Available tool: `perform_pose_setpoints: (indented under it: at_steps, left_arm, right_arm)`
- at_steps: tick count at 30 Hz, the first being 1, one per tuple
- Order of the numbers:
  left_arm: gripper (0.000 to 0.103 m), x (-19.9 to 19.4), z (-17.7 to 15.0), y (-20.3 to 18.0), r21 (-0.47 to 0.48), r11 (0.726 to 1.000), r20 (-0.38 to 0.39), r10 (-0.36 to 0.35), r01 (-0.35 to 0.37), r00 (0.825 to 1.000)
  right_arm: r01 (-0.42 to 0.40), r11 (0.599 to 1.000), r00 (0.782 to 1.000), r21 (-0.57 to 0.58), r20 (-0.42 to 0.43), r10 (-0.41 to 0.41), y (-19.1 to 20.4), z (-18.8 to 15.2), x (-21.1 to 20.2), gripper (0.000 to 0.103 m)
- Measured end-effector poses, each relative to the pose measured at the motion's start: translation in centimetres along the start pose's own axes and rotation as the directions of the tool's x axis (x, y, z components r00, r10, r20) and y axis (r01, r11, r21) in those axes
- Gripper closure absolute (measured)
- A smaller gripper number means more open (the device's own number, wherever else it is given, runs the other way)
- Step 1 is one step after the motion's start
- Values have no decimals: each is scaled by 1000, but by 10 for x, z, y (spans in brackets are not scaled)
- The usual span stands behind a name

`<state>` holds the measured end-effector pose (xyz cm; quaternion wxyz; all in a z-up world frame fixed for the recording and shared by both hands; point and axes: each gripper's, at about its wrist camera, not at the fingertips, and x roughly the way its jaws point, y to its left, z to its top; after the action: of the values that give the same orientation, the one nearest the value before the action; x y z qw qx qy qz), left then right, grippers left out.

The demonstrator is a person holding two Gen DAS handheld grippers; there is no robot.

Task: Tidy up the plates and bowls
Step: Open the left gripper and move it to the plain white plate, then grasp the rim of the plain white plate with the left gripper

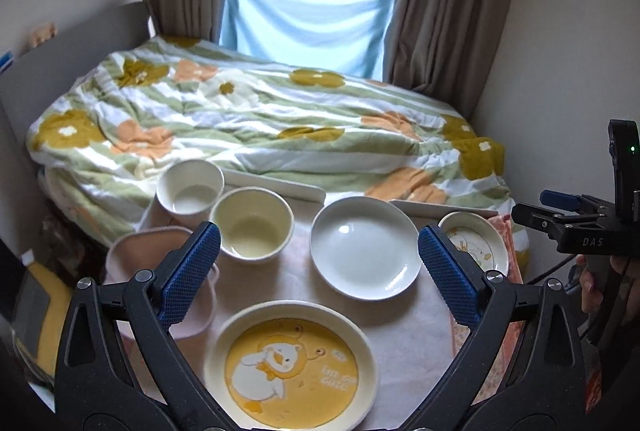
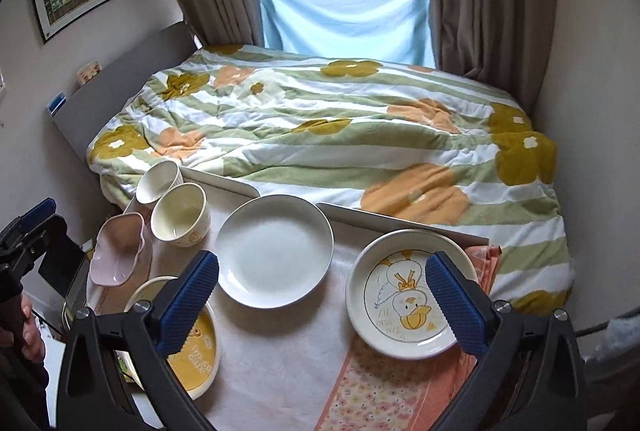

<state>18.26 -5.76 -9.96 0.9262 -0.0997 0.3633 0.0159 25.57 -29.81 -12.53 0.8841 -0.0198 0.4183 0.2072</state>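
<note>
Left wrist view: left gripper [image 1: 319,263] spread wide, empty, above yellow duck plate [image 1: 291,363] at 6 o'clock; white plate [image 1: 365,247] at 12, cream bowl [image 1: 252,225] at 10. Right gripper [image 2: 322,291] also spread, empty, white duck plate [image 2: 404,293] at 2.

Three plates [image 2: 275,255] and three bowls [image 2: 180,215] sit upright, unstacked and empty on the table.

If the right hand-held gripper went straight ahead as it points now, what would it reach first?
Probably the plain white plate: it lies just ahead between the open fingers of the right hand-held gripper, which tilts toward the table. Depth is uncertain.
</note>
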Motion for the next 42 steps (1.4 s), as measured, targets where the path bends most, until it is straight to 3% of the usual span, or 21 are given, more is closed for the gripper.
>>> perform_pose_setpoints:
  at_steps: [3, 7, 12, 16, 23, 29, 31, 35, 42]
  left_arm:
    - [4, 40, -8, -7, -80, 996, -113, 34, -43, 993]
    - [4, 86, -26, -3, -151, 985, -227, 45, -81, 973]
    - [6, 154, -48, 10, -223, 968, -359, 31, -118, 933]
    - [24, 197, -61, 9, -207, 969, -429, 31, -132, 903]
    - [52, 230, -77, 9, -229, 965, -476, 6, -130, 880]
    - [65, 239, -80, 3, -214, 968, -481, 12, -131, 876]
    - [81, 241, -78, 3, -214, 968, -482, 8, -127, 876]
    - [83, 240, -76, 2, -215, 967, -481, 15, -134, 877]
    - [83, 237, -73, -4, -164, 973, -473, 68, -163, 879]
  right_arm:
    - [-75, 996, 995, -54, -65, 72, -16, 11, 34, 0]
    - [-171, 980, 972, -101, -179, 152, -30, 19, 83, 0]
    - [-258, 959, 930, -115, -298, 215, -35, 19, 148, 15]
    - [-312, 945, 892, -102, -373, 255, -40, 10, 192, 35]
    - [-379, 918, 849, -115, -439, 295, -35, 0, 230, 65]
    - [-396, 907, 841, -142, -453, 296, -35, -1, 239, 79]
    - [-403, 903, 838, -150, -455, 299, -34, -1, 239, 82]
    - [-390, 902, 850, -189, -451, 273, -31, -1, 241, 88]
    - [-381, 902, 859, -206, -439, 262, -30, -1, 241, 88]
